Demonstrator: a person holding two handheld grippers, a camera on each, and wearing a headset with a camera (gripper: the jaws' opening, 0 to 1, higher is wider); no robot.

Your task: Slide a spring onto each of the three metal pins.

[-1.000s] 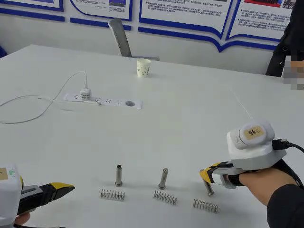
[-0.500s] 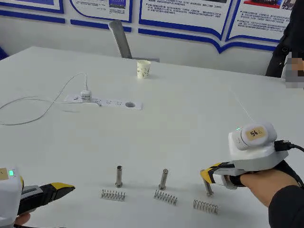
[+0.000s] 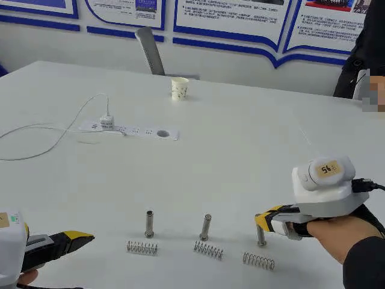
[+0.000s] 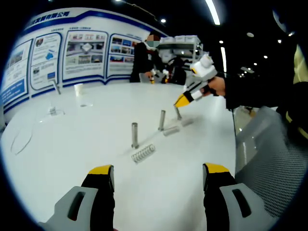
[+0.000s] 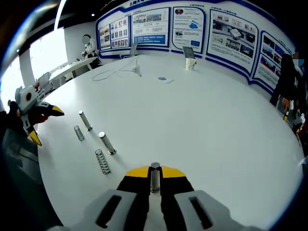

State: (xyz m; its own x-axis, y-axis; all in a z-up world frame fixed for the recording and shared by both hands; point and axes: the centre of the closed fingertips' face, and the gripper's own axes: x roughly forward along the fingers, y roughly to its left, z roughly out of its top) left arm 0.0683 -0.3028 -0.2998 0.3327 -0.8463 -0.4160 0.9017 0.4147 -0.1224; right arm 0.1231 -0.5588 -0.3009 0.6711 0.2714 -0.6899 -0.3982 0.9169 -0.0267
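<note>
**Head view:** three short steel pins stand upright in a row on the white table. One coiled wire spring lies before each, ready for pairing. The right gripper clamps the rightmost pin, presumably to steady it; yellow tips cover its head.

**Left gripper view:** the left gripper gapes empty, well short of the nearest spring. The farther springs blur.

**Right gripper view:** the clamped pin hides its foot between closed jaws.
</note>
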